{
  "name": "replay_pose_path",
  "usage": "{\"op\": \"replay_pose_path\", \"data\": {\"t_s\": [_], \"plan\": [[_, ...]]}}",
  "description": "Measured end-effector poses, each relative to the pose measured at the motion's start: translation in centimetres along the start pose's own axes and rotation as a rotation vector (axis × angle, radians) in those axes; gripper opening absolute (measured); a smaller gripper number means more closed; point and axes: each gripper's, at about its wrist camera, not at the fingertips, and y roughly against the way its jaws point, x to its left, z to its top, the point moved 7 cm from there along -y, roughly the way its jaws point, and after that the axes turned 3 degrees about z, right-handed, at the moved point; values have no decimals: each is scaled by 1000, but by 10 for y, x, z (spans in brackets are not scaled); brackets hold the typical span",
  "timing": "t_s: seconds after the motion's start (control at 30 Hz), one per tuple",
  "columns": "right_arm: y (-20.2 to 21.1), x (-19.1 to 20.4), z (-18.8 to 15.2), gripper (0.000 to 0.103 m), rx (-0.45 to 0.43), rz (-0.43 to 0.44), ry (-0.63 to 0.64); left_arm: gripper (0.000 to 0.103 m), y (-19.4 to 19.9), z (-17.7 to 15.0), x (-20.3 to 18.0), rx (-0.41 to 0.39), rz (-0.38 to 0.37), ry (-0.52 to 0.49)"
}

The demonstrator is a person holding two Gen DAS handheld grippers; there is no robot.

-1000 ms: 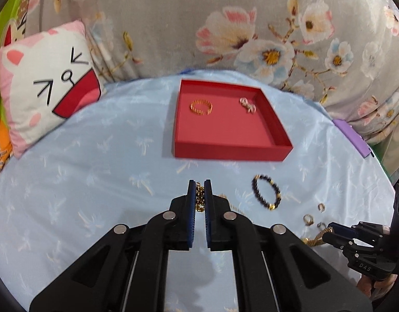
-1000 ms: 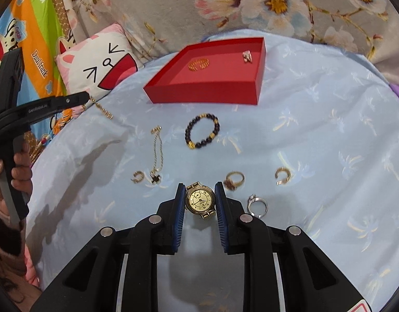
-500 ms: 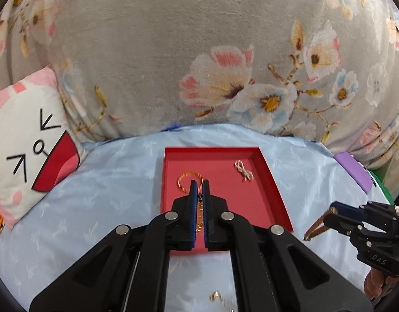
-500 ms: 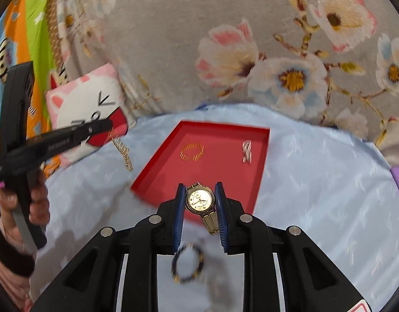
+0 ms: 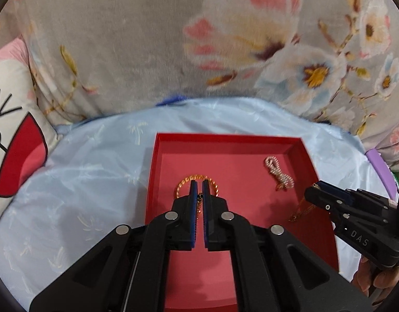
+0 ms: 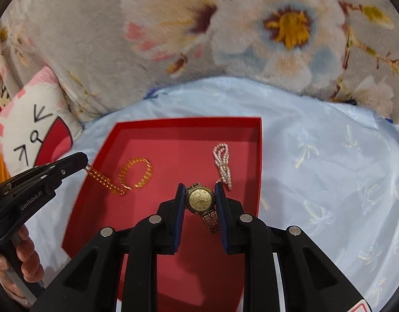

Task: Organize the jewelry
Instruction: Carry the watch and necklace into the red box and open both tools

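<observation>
- Two grippers are held over the red tray point(image 6: 258, 156), each clamped on a piece of jewelry.
- Nearest in the right wrist view, the right gripper point(image 6: 199, 199) is closed on a gold watch point(image 6: 200, 199) — the round case is pinched between the blue pads point(image 6: 180, 209), and the mesh strap hangs below it above the tray floor.
- At the left, the left gripper point(image 5: 199, 189) has its jaws drawn to a narrow slit, with a gold chain point(image 6: 104, 180) gripped at the tips; its free end trails down onto the tray floor.
- Just beyond, a gold bracelet point(image 6: 135, 173) lies flat in the tray, close beside the chain's end.
- Farther right, a pearl strand point(image 6: 223, 165) lies looped near the tray's right wall.
- Under the tray, a pale blue sheet point(image 6: 329, 169) is spread — a cat cushion point(image 6: 35, 130) and a floral blanket point(image 6: 173, 26) sit behind.
</observation>
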Motion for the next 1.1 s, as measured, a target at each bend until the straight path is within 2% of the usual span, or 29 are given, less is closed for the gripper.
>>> {"op": "replay_pose_path", "data": {"t_s": [0.17, 0.27, 0.3, 0.37, 0.4, 0.43, 0.5, 0.63, 0.77, 0.83, 1.1], "plan": [[-13, -5, -17, 22, 49, -32, 16, 3, -21, -19, 3, 50, 9, -3], [-10, -9, -20, 22, 39, -32, 9, 4, -25, -26, 5, 59, 15, 4], [-8, -9, -20, 23, 33, -30, 8, 11, -25, -26, 5, 59, 21, 8], [0, -10, -20, 24, 19, -22, 3, 31, -21, -27, 7, 49, 27, 18], [5, -10, -19, 26, 10, -14, 2, 48, -19, -26, 8, 42, 33, 23], [11, -9, -19, 27, 1, -12, 3, 56, -13, -25, 10, 23, 41, 28], [27, -8, -18, 29, -26, -15, 12, 61, -1, -24, 10, 0, 53, 27], [63, -6, -27, 37, -60, 16, 6, 65, 32, -26, 10, -38, 44, 26], [103, -6, -58, 40, -77, 14, 33, 69, 70, -48, 13, -55, 57, 11], [120, -6, -81, 42, -73, 6, 52, 74, 84, -66, 14, -48, 57, 3], [158, -13, -175, 44, -35, -61, 101, 74, 118, -157, 9, 30, 66, -21]]}}
